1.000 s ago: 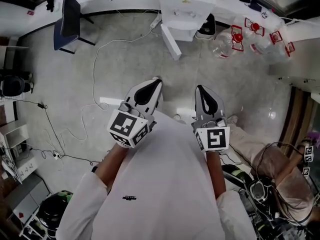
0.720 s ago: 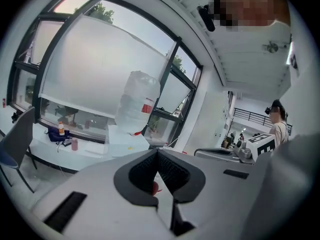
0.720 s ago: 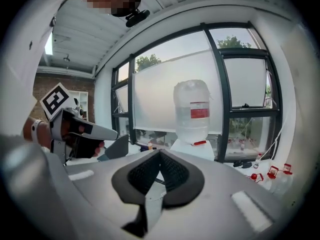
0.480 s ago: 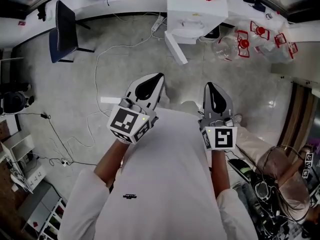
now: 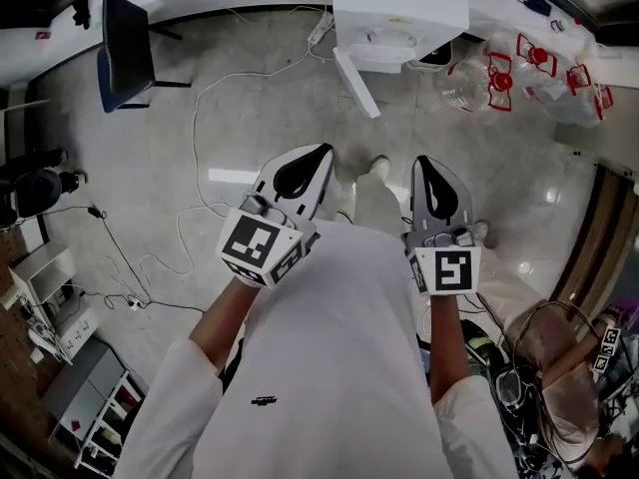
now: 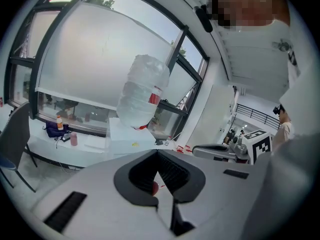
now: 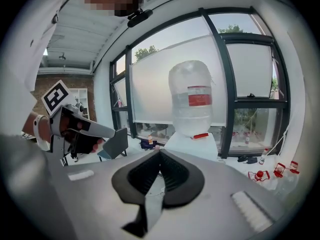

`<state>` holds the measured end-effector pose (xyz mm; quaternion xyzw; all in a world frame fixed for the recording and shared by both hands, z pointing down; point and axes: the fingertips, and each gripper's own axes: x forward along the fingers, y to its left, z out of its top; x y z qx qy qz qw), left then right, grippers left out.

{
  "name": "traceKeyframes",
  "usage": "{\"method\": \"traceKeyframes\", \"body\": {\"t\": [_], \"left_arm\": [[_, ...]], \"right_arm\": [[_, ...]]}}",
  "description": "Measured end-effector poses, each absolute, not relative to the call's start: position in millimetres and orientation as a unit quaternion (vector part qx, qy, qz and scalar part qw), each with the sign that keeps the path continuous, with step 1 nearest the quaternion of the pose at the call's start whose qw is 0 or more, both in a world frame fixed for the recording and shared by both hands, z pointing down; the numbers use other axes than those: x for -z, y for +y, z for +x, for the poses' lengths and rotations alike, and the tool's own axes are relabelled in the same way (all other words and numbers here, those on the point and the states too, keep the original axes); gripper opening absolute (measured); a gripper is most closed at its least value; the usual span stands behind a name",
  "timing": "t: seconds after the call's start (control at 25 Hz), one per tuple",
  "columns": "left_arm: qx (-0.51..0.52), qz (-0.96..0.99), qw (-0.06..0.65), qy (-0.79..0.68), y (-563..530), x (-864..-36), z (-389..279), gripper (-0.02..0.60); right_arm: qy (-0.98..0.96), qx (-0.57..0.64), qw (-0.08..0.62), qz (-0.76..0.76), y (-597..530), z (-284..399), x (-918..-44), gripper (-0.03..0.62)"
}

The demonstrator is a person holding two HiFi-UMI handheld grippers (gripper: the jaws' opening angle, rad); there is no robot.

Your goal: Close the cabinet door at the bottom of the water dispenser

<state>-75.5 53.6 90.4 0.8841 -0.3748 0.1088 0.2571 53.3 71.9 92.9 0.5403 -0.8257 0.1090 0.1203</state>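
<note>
The white water dispenser (image 5: 399, 13) stands at the far side of the floor with a clear bottle (image 7: 192, 101) on top. Its bottom cabinet door (image 5: 356, 83) hangs open, swung out to the left front. My left gripper (image 5: 319, 154) and right gripper (image 5: 426, 162) are held side by side in front of my chest, both pointing at the dispenser and well short of it. Both are shut with nothing between the jaws. In the left gripper view the bottle (image 6: 142, 91) rises beyond the closed tips (image 6: 158, 153).
A dark office chair (image 5: 125, 43) stands at the far left. A white cable (image 5: 200, 118) trails across the floor. Several empty water bottles with red handles (image 5: 499, 73) lie right of the dispenser. Another person (image 5: 559, 367) sits at the lower right.
Both grippers have moved forward together with me, and the dispenser with its open door now sits closer and lower in the head view. The jaws stayed shut.
</note>
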Motion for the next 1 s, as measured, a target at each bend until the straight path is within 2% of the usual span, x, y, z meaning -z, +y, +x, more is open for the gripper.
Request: {"method": "traceKeyframes", "body": {"t": [0.56,1.0], "left_arm": [[-0.135,0.878,0.246,-0.389,31,-131,-55,0.003],[-0.150,0.867,0.268,-0.391,24,-184,-63,0.003]], "right_arm": [[-0.840,-0.118,0.143,0.510,42,54,-145,0.011],[-0.844,-0.120,0.167,0.495,20,36,-206,0.011]]}}
